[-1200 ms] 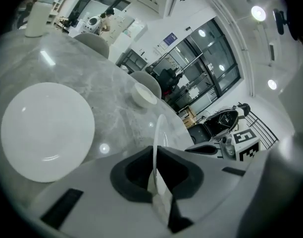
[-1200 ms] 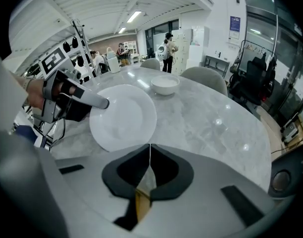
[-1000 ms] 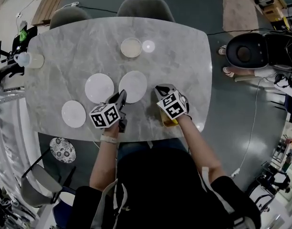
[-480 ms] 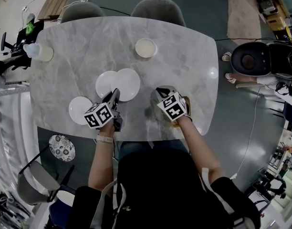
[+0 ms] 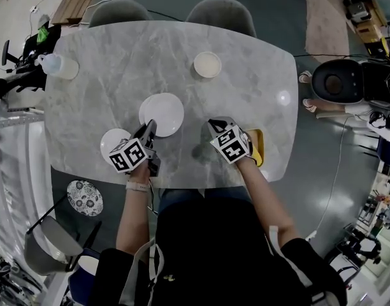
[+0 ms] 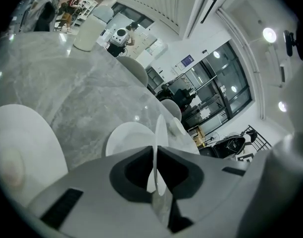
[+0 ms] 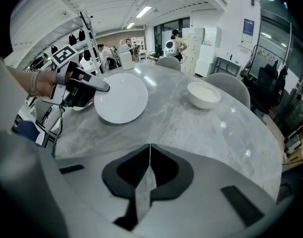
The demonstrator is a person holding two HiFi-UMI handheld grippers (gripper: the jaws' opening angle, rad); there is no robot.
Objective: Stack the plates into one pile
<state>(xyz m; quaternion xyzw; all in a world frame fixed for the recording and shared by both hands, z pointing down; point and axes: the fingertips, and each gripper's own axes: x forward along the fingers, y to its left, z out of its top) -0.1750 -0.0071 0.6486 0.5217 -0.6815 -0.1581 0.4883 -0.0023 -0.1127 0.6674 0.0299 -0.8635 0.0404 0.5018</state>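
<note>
My left gripper (image 5: 148, 128) is shut on the near rim of a white plate (image 5: 162, 114). In the left gripper view that plate (image 6: 160, 128) shows edge-on between the jaws. It lies over a second white plate (image 6: 126, 139), which the head view hides. A third white plate (image 5: 112, 140) lies flat on the marble table (image 5: 118, 62), just left of my left gripper (image 6: 155, 155). In the right gripper view, the left gripper (image 7: 99, 87) holds the plate (image 7: 122, 99) by its edge. My right gripper (image 5: 215, 127) is shut and empty (image 7: 149, 150), low over bare table to the right of the plates.
A white bowl (image 5: 207, 64) stands at the far side of the table, also in the right gripper view (image 7: 203, 94). A pale cup (image 5: 61, 67) is at the far left corner. A yellow object (image 5: 256, 146) lies by the near edge. Two chairs (image 5: 220, 9) stand behind the table.
My left gripper has carried its plate leftward, from beside the middle plate to over it. The right gripper has drifted left along the near edge, off the yellow object.
</note>
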